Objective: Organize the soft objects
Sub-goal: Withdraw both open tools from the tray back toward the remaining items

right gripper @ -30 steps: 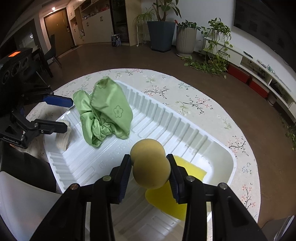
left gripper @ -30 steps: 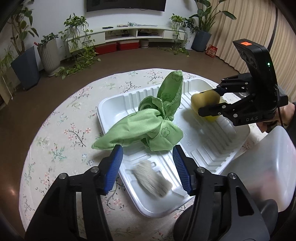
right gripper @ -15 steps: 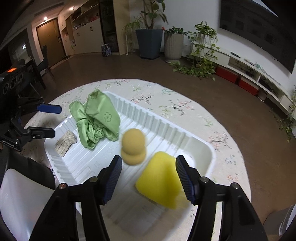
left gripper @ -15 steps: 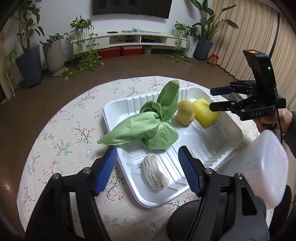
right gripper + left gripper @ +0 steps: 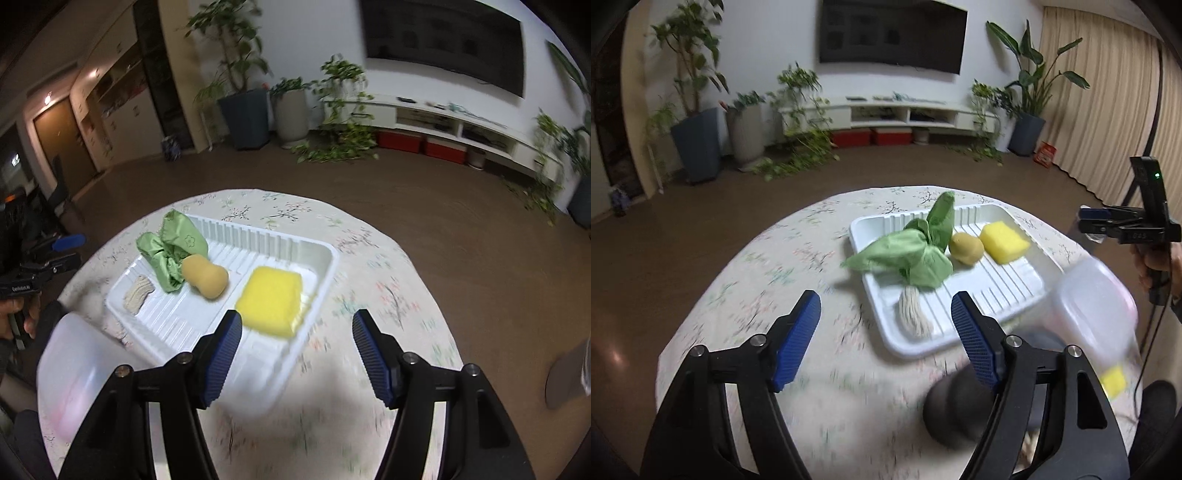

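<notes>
Left gripper [image 5: 884, 325]: fingers spread wide, nothing btwn them, held above the desk [image 5: 757, 280] short of the tray's near edge. Right gripper [image 5: 295, 345]: fingers also wide apart, empty, hovering over the near rim by the yellow sponge.

All four soft items lie inside the white tray [image 5: 325, 266]: green cloth [image 5: 912, 251] bunched at the far-left part, one corner hanging over the rim; tan gourd-shaped sponge [image 5: 205, 277] touching the cloth; yellow sponge [image 5: 271, 301] in the right end; small cream knit piece [image 5: 914, 317] near the front rim, just below the cloth.

A translucent plastic container [image 5: 1093, 306] sits by the tray, blurred; contents can't tell.

Judgement: gathering looks about done w/ everything in the tray. Possibly left: tuck in the cloth's overhanging corner.
</notes>
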A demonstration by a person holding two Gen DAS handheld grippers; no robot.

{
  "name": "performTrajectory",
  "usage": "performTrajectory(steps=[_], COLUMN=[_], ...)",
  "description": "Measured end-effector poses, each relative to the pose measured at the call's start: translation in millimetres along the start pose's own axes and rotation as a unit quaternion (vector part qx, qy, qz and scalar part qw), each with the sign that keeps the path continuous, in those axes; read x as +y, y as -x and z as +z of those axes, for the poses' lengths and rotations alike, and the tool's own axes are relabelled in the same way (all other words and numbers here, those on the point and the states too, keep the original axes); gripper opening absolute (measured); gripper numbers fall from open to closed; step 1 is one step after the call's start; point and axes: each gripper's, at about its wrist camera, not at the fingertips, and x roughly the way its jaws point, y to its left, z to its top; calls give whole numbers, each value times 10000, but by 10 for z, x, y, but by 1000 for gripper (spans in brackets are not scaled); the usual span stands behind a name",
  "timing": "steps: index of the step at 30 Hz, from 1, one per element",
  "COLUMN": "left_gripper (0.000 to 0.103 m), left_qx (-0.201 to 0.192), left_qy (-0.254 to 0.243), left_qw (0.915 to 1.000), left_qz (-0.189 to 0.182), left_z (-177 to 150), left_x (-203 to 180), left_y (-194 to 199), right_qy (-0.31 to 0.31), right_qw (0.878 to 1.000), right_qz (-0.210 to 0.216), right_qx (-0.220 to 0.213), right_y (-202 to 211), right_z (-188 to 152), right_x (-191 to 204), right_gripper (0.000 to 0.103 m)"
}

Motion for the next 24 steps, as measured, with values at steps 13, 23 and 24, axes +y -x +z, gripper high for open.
performTrajectory(steps=[13, 23, 24], left_gripper=[80, 80, 80], left_qx=[-162, -164, -152], left_qy=[606, 900, 926], left_qw=[9899, 9838, 9834], left_qz=[1274, 1545, 1552], left_z=[-1010, -1301, -1325], left_x=[-777, -1040, -1044], left_y=[1202, 1559, 1574], right_qy=[-1171, -1665, -1582], right_qw=[9917, 9845, 9850], right_qz=[-72, -104, -133], right_qx=[-529, -548, -671], right_y=[1005, 1084, 1118], right_z=[-1416, -1995, -1995], right_x=[392, 808, 835], right_gripper=[72, 75, 77])
